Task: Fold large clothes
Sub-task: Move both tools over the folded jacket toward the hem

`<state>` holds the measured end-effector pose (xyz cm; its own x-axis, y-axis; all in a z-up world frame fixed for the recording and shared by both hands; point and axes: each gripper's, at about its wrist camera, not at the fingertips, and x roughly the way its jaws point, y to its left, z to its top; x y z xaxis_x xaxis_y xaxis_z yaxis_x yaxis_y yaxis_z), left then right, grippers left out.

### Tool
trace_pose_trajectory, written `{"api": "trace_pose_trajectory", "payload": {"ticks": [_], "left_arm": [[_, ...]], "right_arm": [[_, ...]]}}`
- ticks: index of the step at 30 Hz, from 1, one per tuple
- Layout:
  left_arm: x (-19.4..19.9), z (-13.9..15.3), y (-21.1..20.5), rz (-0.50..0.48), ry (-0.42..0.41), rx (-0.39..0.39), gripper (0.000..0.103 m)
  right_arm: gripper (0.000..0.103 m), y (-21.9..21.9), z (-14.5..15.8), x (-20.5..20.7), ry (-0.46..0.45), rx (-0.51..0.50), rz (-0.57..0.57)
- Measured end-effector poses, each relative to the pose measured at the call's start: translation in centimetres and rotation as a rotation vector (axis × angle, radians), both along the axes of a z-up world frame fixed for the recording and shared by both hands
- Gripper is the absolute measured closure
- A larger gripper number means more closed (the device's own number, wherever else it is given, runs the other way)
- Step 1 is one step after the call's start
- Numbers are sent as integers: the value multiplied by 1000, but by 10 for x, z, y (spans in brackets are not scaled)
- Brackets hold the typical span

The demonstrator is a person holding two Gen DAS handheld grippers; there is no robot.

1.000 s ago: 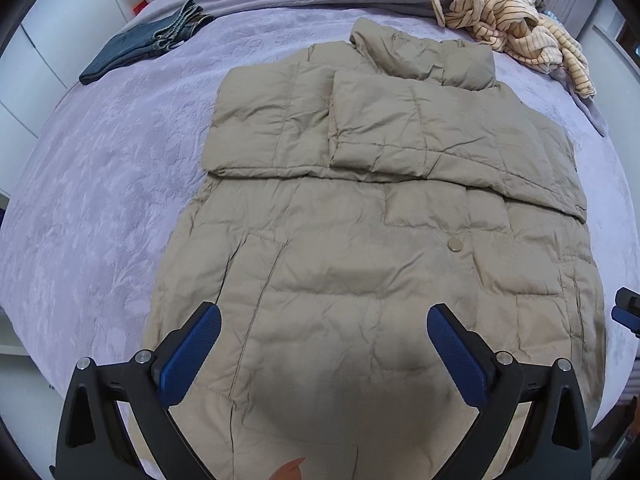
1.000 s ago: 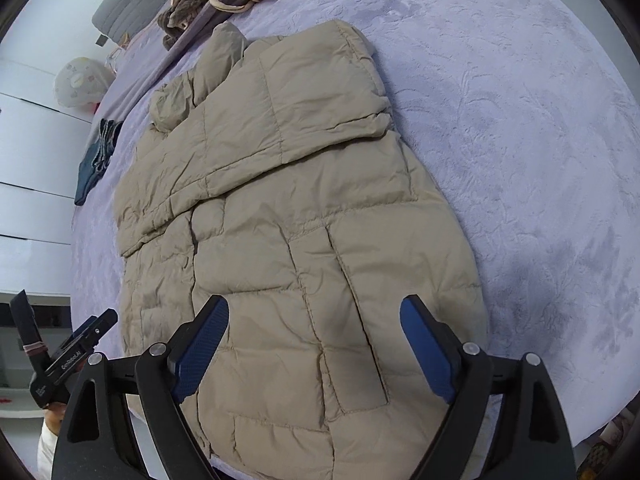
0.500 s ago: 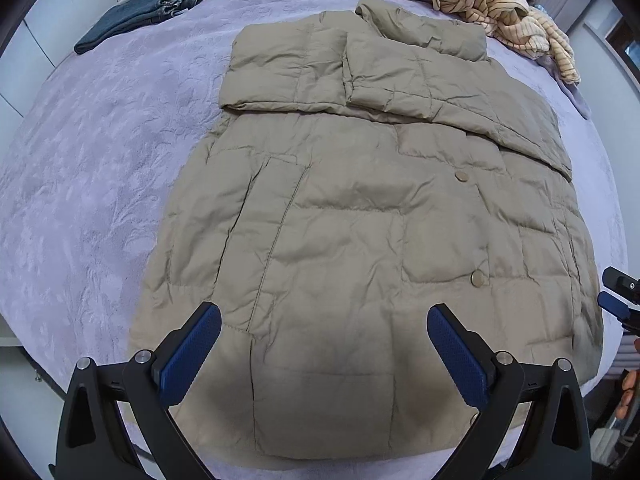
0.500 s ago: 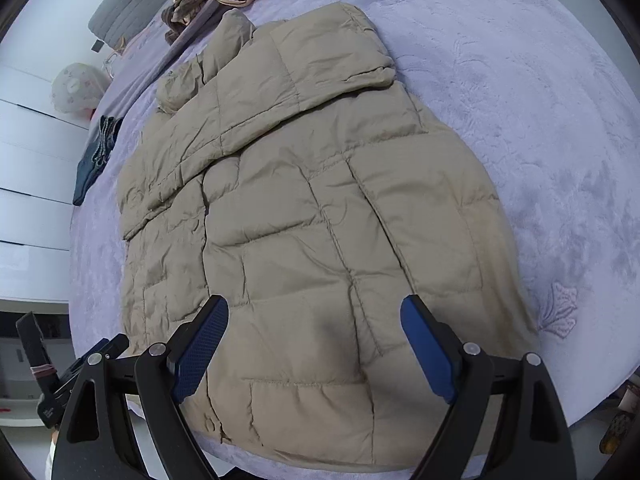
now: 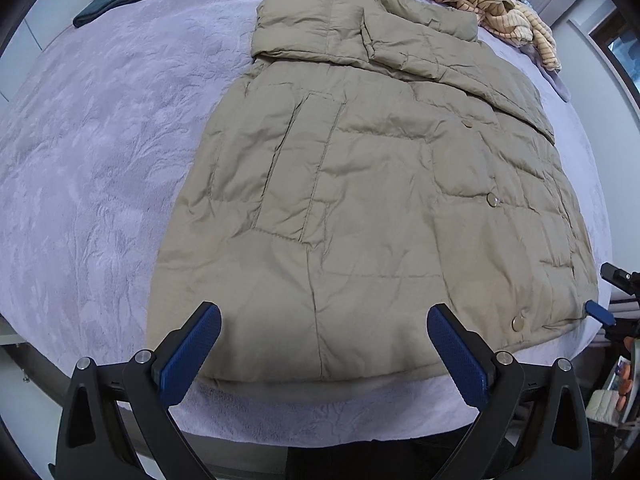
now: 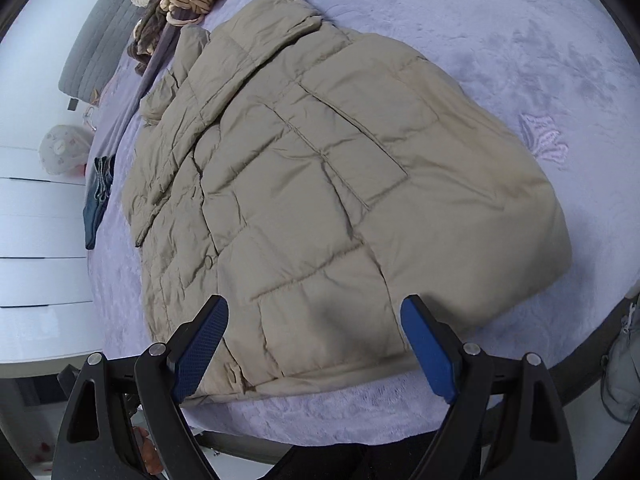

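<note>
The beige quilted puffer jacket (image 5: 380,200) fills the frame centre, sleeves folded. Both grippers, left (image 5: 324,354) and right (image 6: 314,344), are wide open and empty; next, I think, they grasp the bottom hem.

Khaki quilted jacket (image 5: 380,200) on lilac floral-embossed bedspread (image 5: 100,160) — cream, brown-striped garment (image 5: 496,12) behind.
</note>
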<state>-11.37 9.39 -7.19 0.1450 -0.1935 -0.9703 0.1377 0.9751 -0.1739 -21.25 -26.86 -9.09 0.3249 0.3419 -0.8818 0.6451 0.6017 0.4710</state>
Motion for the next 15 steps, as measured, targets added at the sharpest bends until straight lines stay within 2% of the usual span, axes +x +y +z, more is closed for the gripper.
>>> {"api": "trace_pose_trajectory", "payload": {"ticks": [6, 9, 11, 15], "left_arm": [[-20, -4, 28, 96, 39, -111, 0], [-29, -15, 42, 177, 89, -176, 0], [-35, -24, 49, 220, 123, -247, 0], [-46, -43, 60, 316, 185, -340, 0]], "right_arm": [[13, -2, -14, -18, 60, 41, -26], [13, -6, -23, -23, 88, 78, -20], [13, -9, -26, -27, 85, 109, -25], [13, -20, -39, -42, 99, 161, -84]]}}
